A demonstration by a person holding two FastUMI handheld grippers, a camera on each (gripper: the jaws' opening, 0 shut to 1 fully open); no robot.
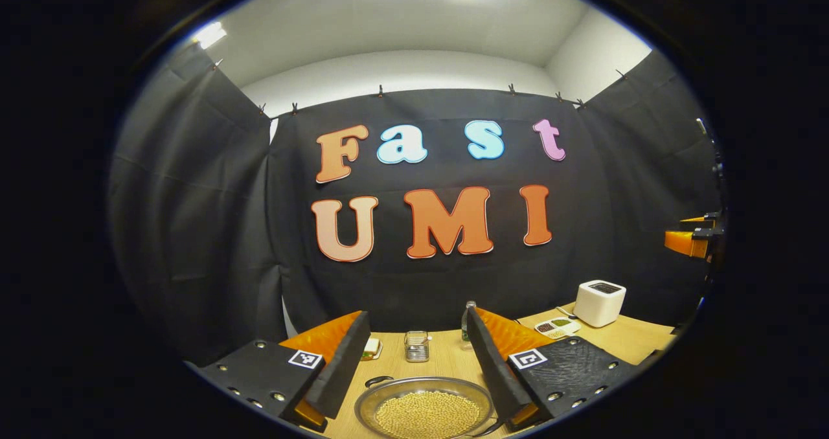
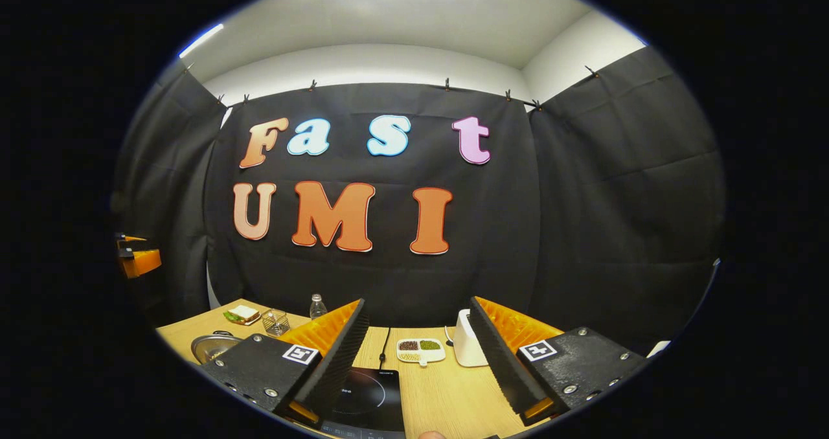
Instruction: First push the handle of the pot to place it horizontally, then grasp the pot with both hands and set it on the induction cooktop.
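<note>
Left gripper (image 1: pixel 414 361) carries two wedge-shaped fingers with ribbed backs, each bolted to a flat black plate studded with silver screws and marked with a small square black-and-white tag. Right gripper (image 2: pixel 418 368) is built the same: ribbed wedges, screw-dotted black plates, one square tag on each side.

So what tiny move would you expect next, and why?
Probably the left tool dips toward the pot to nudge its handle. Both tools hang open above the table, the pot lies untouched, and the cooktop is bare.
</note>
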